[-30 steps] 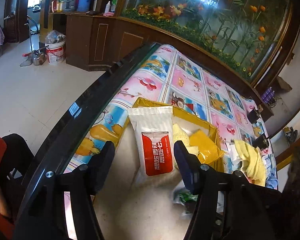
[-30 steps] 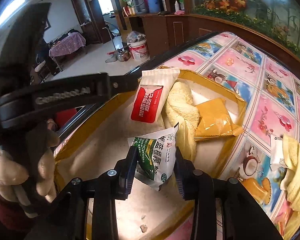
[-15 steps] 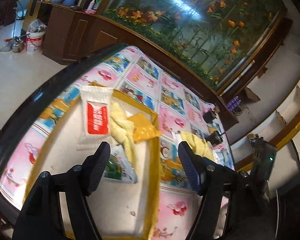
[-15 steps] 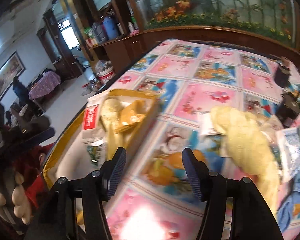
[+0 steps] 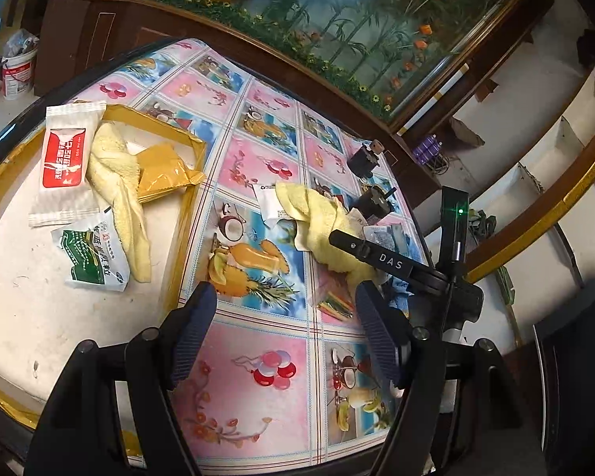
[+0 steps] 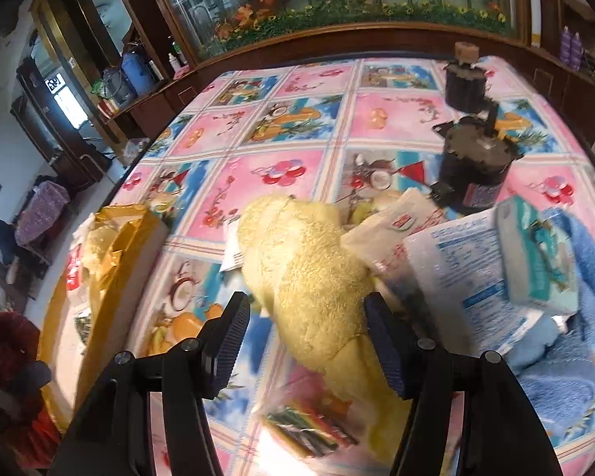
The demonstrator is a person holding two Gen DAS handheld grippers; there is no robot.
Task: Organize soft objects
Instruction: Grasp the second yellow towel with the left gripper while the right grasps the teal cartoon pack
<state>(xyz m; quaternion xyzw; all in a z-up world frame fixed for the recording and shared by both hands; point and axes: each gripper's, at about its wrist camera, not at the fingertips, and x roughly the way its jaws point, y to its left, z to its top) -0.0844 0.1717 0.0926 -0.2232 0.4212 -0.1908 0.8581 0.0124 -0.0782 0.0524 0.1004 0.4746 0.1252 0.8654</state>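
Soft objects lie in two groups on a table covered by a fruit-print tablecloth [image 5: 258, 361]. The first group sits inside a shallow gold-rimmed tray [image 5: 186, 214] at the table's left end: a white packet with a red label [image 5: 65, 162], a pale yellow towel [image 5: 119, 194] draped lengthwise beside it, a yellow-orange pouch [image 5: 164, 172] touching the towel, and a green-and-white packet [image 5: 93, 256] at the towel's lower end.

The second group lies loose on the cloth to the right of the tray. A second yellow towel [image 6: 309, 277] is bunched there, overlapping a white sachet [image 5: 269, 204]. Beside it are a white printed packet [image 6: 460, 273], a teal-and-white pack [image 6: 535, 254], a blue towel [image 6: 575, 357] and a clear bag of coloured sticks [image 6: 309, 428]. Two black cylindrical devices [image 6: 472, 162] stand behind them.

The left gripper [image 5: 283, 325] hovers over the cloth with jaws wide and nothing between them. The right gripper [image 6: 307, 341] is also spread wide, its fingers straddling the near end of the second yellow towel; contact cannot be confirmed.
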